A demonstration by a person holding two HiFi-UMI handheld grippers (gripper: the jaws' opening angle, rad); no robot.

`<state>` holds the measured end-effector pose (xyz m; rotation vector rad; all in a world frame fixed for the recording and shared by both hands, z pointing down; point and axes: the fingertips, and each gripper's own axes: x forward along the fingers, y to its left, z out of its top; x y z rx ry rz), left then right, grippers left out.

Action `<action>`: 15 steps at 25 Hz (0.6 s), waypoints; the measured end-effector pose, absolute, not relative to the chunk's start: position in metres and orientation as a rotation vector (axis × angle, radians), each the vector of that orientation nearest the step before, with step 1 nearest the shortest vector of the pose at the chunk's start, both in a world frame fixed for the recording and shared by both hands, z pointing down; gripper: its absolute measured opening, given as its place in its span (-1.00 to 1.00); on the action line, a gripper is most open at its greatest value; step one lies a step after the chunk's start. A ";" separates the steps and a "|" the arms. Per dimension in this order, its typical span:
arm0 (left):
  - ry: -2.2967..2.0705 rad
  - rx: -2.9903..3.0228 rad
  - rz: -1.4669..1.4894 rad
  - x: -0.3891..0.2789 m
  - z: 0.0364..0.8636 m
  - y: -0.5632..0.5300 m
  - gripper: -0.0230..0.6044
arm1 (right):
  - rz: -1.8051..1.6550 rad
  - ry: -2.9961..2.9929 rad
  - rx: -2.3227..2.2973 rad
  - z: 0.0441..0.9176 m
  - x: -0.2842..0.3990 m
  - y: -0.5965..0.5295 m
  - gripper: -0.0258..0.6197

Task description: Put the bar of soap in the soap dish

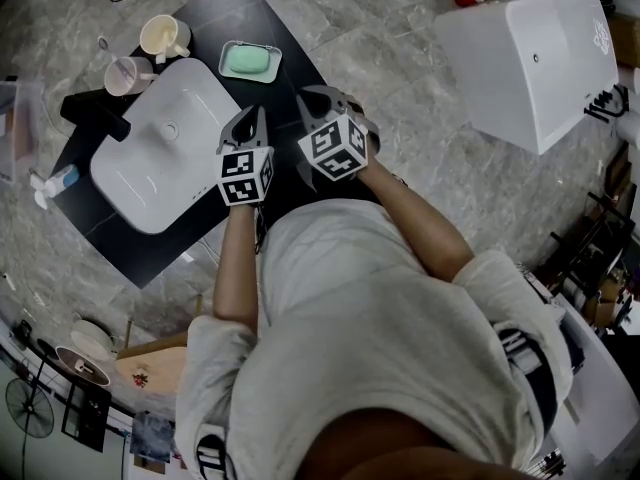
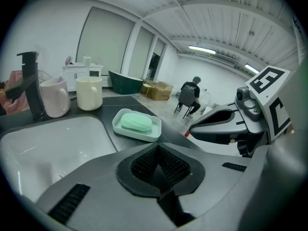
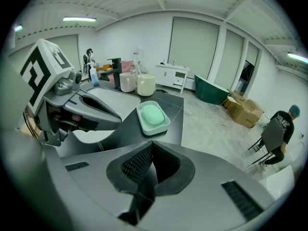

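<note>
Dark surface [image 1: 225, 13] on a grey tiled floor, open workshop room.

1. White sink [image 1: 165, 143]: landmark.
2. Soap dish [image 2: 139, 134]: pale green, just off the sink's far right corner.
3. Bar of soap [image 2: 136, 122]: green oval, already lying in the dish. Judged light, rigid and probably slippery. Best gripped across its narrow width, mid-length.
4. Left gripper [image 2: 158, 170]: jaws closed together, nothing between.
5. Right gripper [image 3: 147, 170]: jaws closed together, empty. Both grippers are held by the sink's right edge, apart from the dish.

Task judged complete.
</note>
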<state>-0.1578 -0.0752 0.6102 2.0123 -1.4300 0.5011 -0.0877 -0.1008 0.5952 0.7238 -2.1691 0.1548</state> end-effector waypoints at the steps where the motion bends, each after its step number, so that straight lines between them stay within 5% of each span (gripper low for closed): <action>1: -1.427 2.009 0.499 -0.156 0.609 -0.075 -0.87 | 0.178 -2.183 0.727 0.594 -0.087 -0.101 -0.92; 15: -1.566 2.009 0.426 -0.144 0.536 -0.083 -0.87 | 0.268 -2.417 0.792 0.525 -0.087 -0.110 -0.92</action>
